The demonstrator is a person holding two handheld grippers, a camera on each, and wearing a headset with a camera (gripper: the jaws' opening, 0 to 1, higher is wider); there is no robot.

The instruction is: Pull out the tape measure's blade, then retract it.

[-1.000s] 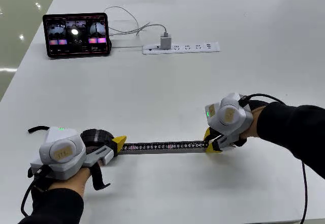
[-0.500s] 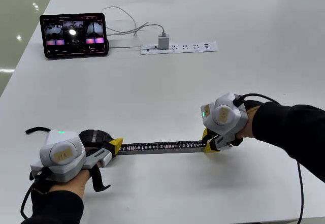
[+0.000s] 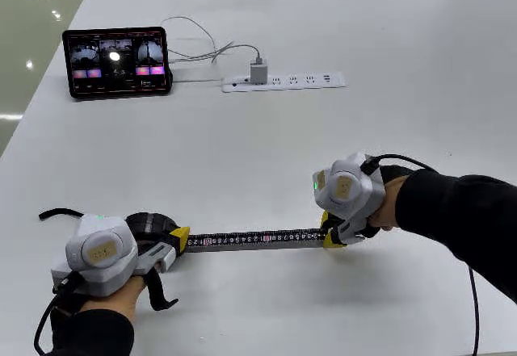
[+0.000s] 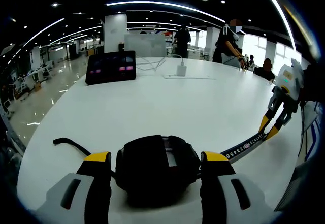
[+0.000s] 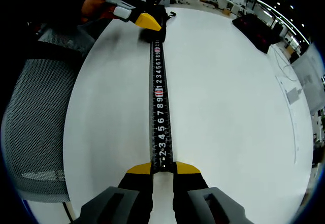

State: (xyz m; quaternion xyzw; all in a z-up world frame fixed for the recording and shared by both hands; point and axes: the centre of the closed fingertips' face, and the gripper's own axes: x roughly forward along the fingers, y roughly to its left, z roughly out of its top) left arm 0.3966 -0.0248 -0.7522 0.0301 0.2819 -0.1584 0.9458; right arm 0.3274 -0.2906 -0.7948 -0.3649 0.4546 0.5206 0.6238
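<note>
The white table (image 4: 152, 97) stretches ahead of the left gripper (image 4: 156, 158); beyond it stand a white pillar (image 4: 115, 31) and bright windows (image 4: 252, 43); light strips (image 4: 152, 3) curve overhead; a grey mesh chair (image 5: 35, 122) sits left of the right gripper (image 5: 162, 169).

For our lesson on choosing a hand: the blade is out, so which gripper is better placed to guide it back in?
The right gripper: its jaws pinch the free end of the blade, while the left gripper only steadies the case.
</note>
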